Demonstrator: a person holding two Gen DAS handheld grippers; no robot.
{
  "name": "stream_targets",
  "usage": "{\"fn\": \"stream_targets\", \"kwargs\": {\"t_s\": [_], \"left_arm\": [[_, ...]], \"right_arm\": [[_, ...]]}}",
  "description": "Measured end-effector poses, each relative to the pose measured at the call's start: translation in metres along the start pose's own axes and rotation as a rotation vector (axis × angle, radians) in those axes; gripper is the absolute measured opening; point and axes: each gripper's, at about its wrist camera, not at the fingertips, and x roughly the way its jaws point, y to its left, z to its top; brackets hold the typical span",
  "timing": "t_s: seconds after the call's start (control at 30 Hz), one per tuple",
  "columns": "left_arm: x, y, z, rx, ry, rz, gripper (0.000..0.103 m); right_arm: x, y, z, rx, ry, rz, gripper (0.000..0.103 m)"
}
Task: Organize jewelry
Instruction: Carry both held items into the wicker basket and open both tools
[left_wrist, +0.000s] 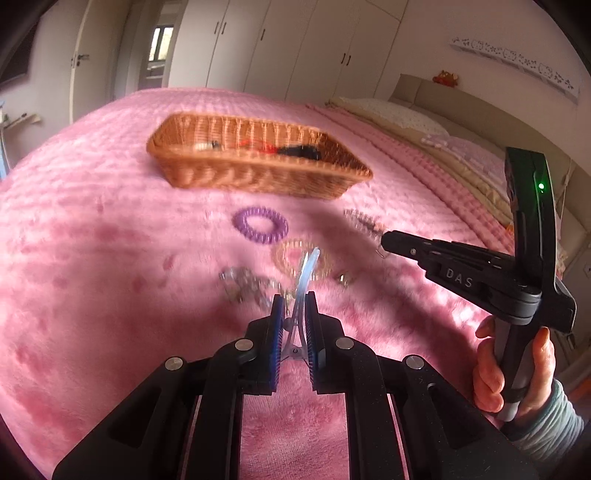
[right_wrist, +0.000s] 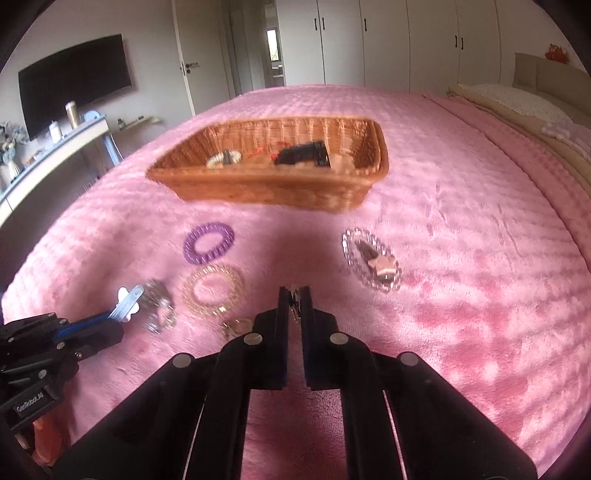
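The left gripper (left_wrist: 294, 306) is clamped on a pale translucent hair clip (left_wrist: 303, 280), whose prongs stick out past the tips. To its right the right gripper (right_wrist: 294, 295) is closed on a small metal piece, perhaps an earring (right_wrist: 294, 306); it is too small to be sure.

Both loads probably go to the wicker basket (right_wrist: 258, 192) at the far side of the pink blanket (right_wrist: 461, 258). For a clean drop, carry each over the near rim, lower inside, then release; the clip's long prongs could catch the weave.

Left to right on the blanket lie a silver chain heap (right_wrist: 157, 308), a purple coil tie (right_wrist: 208, 242), a beige coil tie (right_wrist: 213, 290), a small metal piece (right_wrist: 234, 326) and a clear bead bracelet (right_wrist: 371, 260). The basket already holds a few items, with free floor at its left end. Right of the bracelet the blanket is bare, giving room to swing.
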Motion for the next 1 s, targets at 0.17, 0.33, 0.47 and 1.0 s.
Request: {"fn": "stream_targets", "kwargs": {"t_s": [0.17,0.33,0.47,1.0], "left_arm": [[-0.014,-0.003,0.049,0.063,-0.059,0.020,0.010],[-0.001,0.005,0.119,0.116,-0.118,0.068,0.010],[0.032,0.023,0.156,0.089,-0.113,0.081,0.010],[0.129,0.078,0.164,0.012,0.014,0.129,0.012]], "right_arm": [[-0.031,0.012,0.044,-0.040,-0.089,0.027,0.005],[-0.029,0.014,0.100,-0.044,-0.139,0.081,0.005],[0.006,0.006,0.139,-0.013,-0.116,0.125,0.005],[0.148,0.003,0.169,0.059,0.097,0.118,0.005]]}}
